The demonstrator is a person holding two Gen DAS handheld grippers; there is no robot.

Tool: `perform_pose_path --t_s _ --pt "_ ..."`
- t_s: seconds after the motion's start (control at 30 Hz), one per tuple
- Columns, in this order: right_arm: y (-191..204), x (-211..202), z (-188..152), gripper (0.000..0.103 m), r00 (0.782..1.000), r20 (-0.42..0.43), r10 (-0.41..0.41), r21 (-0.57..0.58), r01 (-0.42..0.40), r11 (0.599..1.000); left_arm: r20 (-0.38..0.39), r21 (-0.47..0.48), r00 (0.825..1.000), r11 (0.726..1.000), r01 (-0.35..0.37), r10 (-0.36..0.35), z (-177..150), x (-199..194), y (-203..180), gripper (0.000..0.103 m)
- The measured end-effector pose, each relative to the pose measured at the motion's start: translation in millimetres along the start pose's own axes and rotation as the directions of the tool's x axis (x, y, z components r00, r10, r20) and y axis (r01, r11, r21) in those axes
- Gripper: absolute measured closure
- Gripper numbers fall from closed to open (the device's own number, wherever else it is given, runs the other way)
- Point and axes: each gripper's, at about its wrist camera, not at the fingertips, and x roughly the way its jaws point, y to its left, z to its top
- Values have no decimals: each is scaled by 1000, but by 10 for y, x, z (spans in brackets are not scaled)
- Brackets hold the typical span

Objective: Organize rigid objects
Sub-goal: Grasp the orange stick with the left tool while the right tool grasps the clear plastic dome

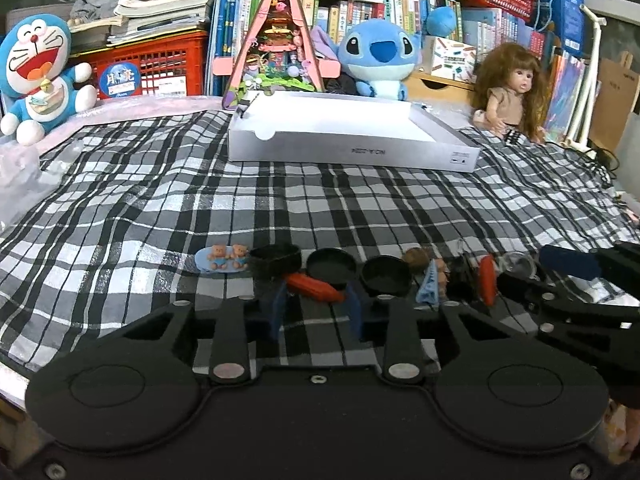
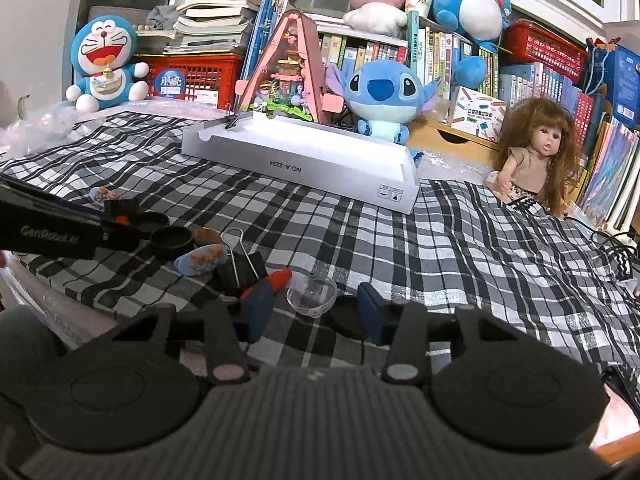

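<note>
Small rigid items lie in a row on the plaid cloth: a bear hair clip (image 1: pixel 223 263), a black ring (image 1: pixel 275 260), two black lids (image 1: pixel 332 268) (image 1: pixel 386 275), an orange piece (image 1: pixel 316 287), another orange piece (image 1: pixel 487 279), a black binder clip (image 2: pixel 240 264) and a clear plastic dome (image 2: pixel 313 292). My left gripper (image 1: pixel 316 312) is open, its blue fingers either side of the orange piece. My right gripper (image 2: pixel 316 312) is open around the clear dome. A white open box (image 1: pixel 340 136) lies farther back.
A Doraemon plush (image 1: pixel 38 76), a Stitch plush (image 1: pixel 378 56), a pink triangular toy house (image 1: pixel 276 40) and a doll (image 1: pixel 510 88) stand behind the box. Books and red crates (image 1: pixel 152 64) fill the back. A cable (image 2: pixel 616 248) lies at the right.
</note>
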Motion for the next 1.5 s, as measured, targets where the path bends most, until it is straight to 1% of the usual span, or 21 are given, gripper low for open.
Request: perform_pose_path --t_s 0.03,0.07,0.13,0.27,0.43,0.53,0.6,0.67,0.77,0.83,0.9,0.97,1.17,1.4,1.5 --pt "0 5 1 45 1000 0 1 -1 -1 1000 5 8 1000 1000 -9 9 -1 12 -5 63" --pt "1 10 2 45 1000 0 2 -2 -2 1000 13 19 1000 1000 -18 17 -2 19 -14 60" --pt "1 18 5 45 1000 -1 3 -6 -3 1000 21 51 999 998 -27 26 -8 35 -24 59" --pt "-2 30 -3 45 1000 -6 1 -21 -1 1000 27 115 999 993 -22 19 -23 53 -27 56" --pt "-15 44 -13 46 1000 -12 0 -20 0 1000 37 134 999 991 -8 3 -37 55 -22 55" --pt "-13 44 -11 46 1000 -11 1 -26 -1 1000 53 182 999 983 -2 -7 -40 68 -43 51" --pt "-6 46 -7 46 1000 -10 0 -32 0 999 60 216 998 976 5 -18 -49 84 -59 51" --pt "-1 46 -5 46 1000 -9 -2 -35 2 999 66 229 997 973 17 -33 -63 93 -61 52" --pt "-3 51 -7 46 1000 -12 -2 -31 2 1000 58 212 997 977 38 -51 -66 91 -47 55" --pt "-10 60 -5 46 1000 -14 -4 -25 4 1000 50 199 997 979 48 -59 -70 70 -36 55" --pt "-20 68 -6 48 1000 -17 -10 -15 10 1000 45 196 997 979 53 -63 -82 43 -33 55" --pt "-35 76 -6 55 1000 -20 -16 -2 16 1000 45 201 997 978 54 -65 -98 15 -33 55" --pt "-44 79 -10 59 1000 -26 -10 5 10 1000 54 235 996 971 51 -66 -140 -47 -64 55" --pt "-25 79 0 59 1000 -21 -12 -14 12 1000 89 327 995 945 9 -41 -126 7 -120 55" --pt "-23 89 5 59 1000 -21 -11 -21 11 1000 96 328 995 945 7 -41 -130 42 -114 55"
